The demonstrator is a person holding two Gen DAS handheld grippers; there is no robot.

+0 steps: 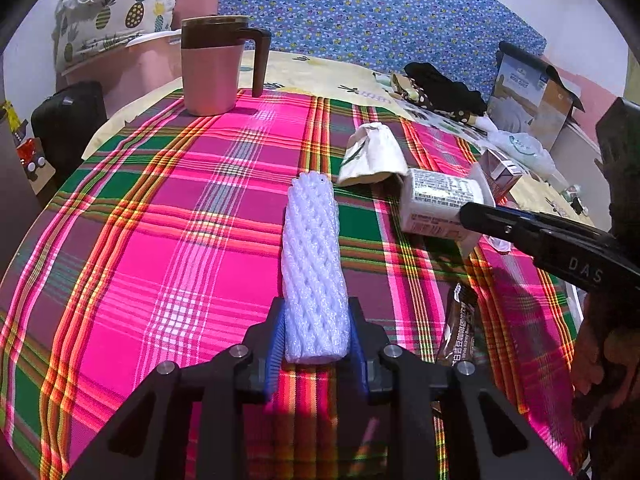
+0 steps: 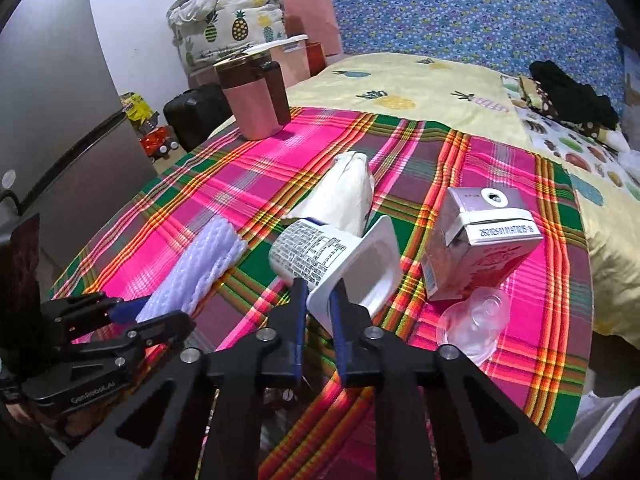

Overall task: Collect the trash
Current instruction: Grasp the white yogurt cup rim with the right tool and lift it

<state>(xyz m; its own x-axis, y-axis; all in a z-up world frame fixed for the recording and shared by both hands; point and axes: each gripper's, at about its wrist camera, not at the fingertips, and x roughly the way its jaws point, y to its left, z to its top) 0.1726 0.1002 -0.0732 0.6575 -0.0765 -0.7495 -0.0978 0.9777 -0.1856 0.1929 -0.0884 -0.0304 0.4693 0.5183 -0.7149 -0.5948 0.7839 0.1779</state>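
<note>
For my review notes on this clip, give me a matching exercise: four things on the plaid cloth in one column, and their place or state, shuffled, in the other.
Things:
1. foam net sleeve
2. yogurt cup
3. pink mug
4. milk carton

Place or state:
A. standing upright at the far edge of the plaid cloth
B. rim pinched by the right hand-held gripper
C. lying lengthwise between the fingers of the left hand-held gripper
D. beside a clear plastic lid, untouched

Pairs: 1-C, 2-B, 3-A, 4-D
</note>
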